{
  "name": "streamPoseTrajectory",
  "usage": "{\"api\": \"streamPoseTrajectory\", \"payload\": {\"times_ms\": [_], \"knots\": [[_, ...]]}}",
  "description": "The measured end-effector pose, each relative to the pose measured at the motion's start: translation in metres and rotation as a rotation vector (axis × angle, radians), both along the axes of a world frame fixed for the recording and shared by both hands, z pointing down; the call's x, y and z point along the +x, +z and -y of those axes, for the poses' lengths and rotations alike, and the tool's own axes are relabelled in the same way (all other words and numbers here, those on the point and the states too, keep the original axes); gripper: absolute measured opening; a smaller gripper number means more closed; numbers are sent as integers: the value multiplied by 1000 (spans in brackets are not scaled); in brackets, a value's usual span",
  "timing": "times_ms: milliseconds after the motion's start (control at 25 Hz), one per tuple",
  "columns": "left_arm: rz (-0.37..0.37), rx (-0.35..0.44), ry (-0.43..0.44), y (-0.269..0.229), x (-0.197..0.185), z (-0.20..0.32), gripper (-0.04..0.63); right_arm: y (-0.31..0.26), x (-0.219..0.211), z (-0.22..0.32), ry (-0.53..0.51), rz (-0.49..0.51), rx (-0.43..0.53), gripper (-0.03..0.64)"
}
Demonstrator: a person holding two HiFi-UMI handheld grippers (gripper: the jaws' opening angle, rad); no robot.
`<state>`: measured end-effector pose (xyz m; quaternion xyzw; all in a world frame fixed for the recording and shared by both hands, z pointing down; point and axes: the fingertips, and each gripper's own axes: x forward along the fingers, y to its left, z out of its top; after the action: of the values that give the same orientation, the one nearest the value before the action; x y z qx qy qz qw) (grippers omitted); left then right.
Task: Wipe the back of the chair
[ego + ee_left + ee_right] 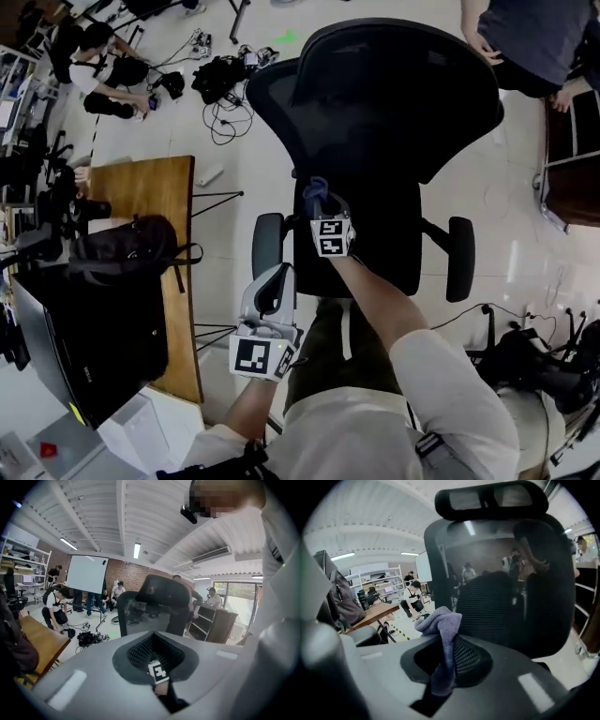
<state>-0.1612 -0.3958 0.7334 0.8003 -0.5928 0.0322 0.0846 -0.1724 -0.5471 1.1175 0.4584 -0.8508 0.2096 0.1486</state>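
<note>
A black mesh office chair [375, 103] stands in front of me, its backrest and headrest filling the right gripper view [506, 588]. My right gripper [319, 199] hovers over the seat, close to the lower backrest, shut on a blue-purple cloth [316, 190]. The cloth [440, 620] bunches above the jaws [443, 641] and hangs down between them. My left gripper [274, 281] is lower and nearer to me, beside the chair's left armrest [267, 244], shut with nothing in it. In the left gripper view [153, 641] the chair [154, 602] stands ahead, apart from it.
A wooden desk [141, 197] with a black backpack [127, 248] stands at the left. Cables [225, 80] lie on the floor beyond it. One person crouches at the far left [103, 70], another stands at the top right [534, 37]. A dark cabinet [572, 150] is at the right.
</note>
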Motion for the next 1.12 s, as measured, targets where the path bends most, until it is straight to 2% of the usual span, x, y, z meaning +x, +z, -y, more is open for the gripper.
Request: {"api": "streamPoseTrajectory", "payload": {"times_ms": [80,120,200,240,320,440,560,760,840,1000,1120], "knots": [[3,5,-18,24,-23,-15,21,43,-38,9,-11,-3,0,48],[13,-19,-26,42,-36,-20,21,56,-50,23,-2,1,10,48],[58,-125,-30,86,-60,-29,21,62,-62,53,26,23,36,48],[65,-130,-41,97,-69,-30,21,67,-65,62,35,30,34,48],[40,-62,-75,101,-82,-26,21,72,-69,68,31,32,43,48],[29,-74,-81,111,-84,-29,21,79,-55,62,18,5,62,48],[8,-30,-76,101,-70,-17,21,104,9,65,114,-20,11,48],[17,-23,14,99,-20,5,21,149,196,84,382,-93,-89,48],[19,-28,45,109,-4,11,21,167,252,87,434,-144,-95,48],[27,-25,73,120,17,21,21,187,312,77,502,-195,-130,48],[31,-21,83,112,36,28,21,166,323,73,472,-181,-101,48]]}}
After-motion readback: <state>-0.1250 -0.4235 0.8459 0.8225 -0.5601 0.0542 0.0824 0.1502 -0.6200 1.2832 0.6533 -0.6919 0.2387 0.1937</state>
